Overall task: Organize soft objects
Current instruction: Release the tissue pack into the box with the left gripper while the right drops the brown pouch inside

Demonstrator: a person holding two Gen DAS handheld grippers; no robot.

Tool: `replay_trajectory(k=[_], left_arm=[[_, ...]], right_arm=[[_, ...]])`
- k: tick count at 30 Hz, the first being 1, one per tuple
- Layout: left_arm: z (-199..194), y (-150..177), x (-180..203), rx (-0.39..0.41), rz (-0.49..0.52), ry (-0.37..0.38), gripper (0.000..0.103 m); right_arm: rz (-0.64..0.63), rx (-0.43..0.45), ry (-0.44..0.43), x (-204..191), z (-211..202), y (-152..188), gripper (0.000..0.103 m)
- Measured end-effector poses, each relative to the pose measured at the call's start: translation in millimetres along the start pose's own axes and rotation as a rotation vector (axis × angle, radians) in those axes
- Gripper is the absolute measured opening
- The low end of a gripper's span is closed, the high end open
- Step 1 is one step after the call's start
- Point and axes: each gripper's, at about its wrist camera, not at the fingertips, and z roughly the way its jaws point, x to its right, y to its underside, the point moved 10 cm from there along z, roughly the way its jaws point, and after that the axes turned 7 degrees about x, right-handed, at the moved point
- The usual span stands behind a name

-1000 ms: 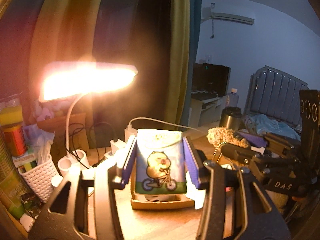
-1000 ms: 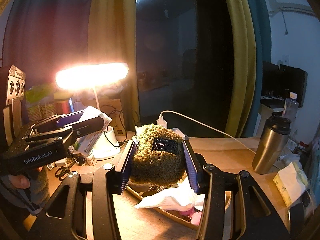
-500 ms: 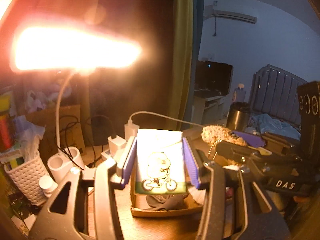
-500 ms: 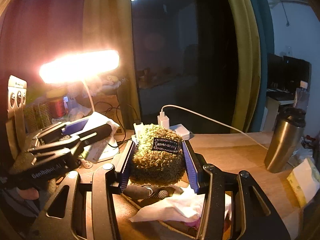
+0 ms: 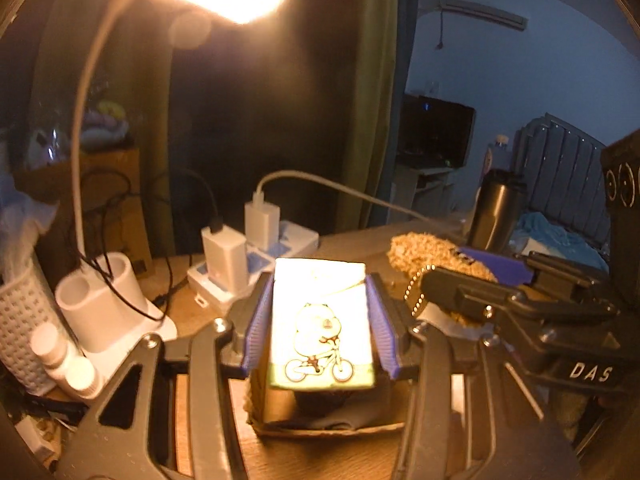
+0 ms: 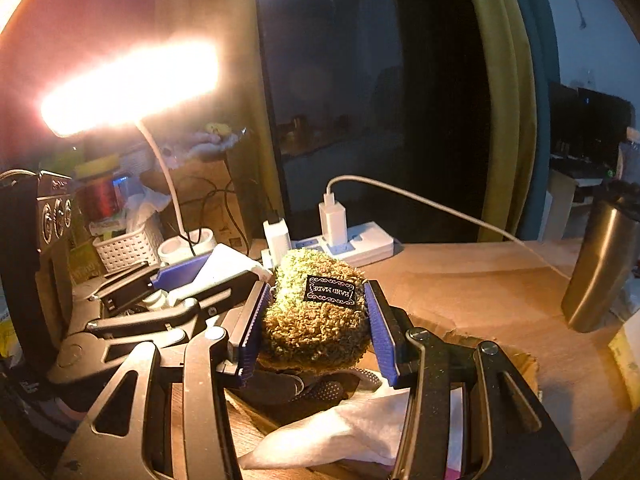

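Observation:
My left gripper (image 5: 320,320) is shut on a tissue pack (image 5: 322,324) printed with a yellow chick on a bicycle, held just above a shallow cardboard box (image 5: 324,426) that holds dark cloth. My right gripper (image 6: 316,320) is shut on a fuzzy brown-green pouch (image 6: 316,320) with a black label, held above the same box (image 6: 500,344), where a dotted dark glove (image 6: 316,390) and a white tissue (image 6: 340,432) lie. The right gripper and its pouch (image 5: 432,252) show at the right of the left wrist view. The left gripper (image 6: 188,280) shows at the left of the right wrist view.
A lit desk lamp (image 6: 132,84) with white base (image 5: 108,304) stands at the left. A power strip (image 6: 360,244) with chargers and a cable lies behind the box. A steel tumbler (image 6: 600,264) stands at the right. A white basket (image 6: 128,246) is at the far left.
Both grippers have moved lower and forward toward the box with their objects still held. The lamp head now sits higher in both views.

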Motion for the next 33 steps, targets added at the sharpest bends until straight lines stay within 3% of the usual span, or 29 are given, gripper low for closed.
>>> replay_trajectory(k=[10,16,23,29,33], left_arm=[[27,37,-9,-0.124,-0.034,-0.002,0.052],[27,41,-15,-0.147,-0.054,-0.012,0.063],[20,40,-23,-0.145,-0.075,-0.029,0.064],[16,38,-30,-0.137,-0.096,-0.041,0.064],[13,37,-31,-0.131,-0.101,-0.043,0.064]], right_arm=[[0.045,-0.048,-0.032,5,20,13,0.049],[0.063,-0.056,-0.041,7,24,14,0.05],[0.065,-0.06,-0.037,7,24,13,0.05],[0.062,-0.065,-0.028,4,24,11,0.07],[0.046,-0.05,-0.013,2,16,5,0.071]])
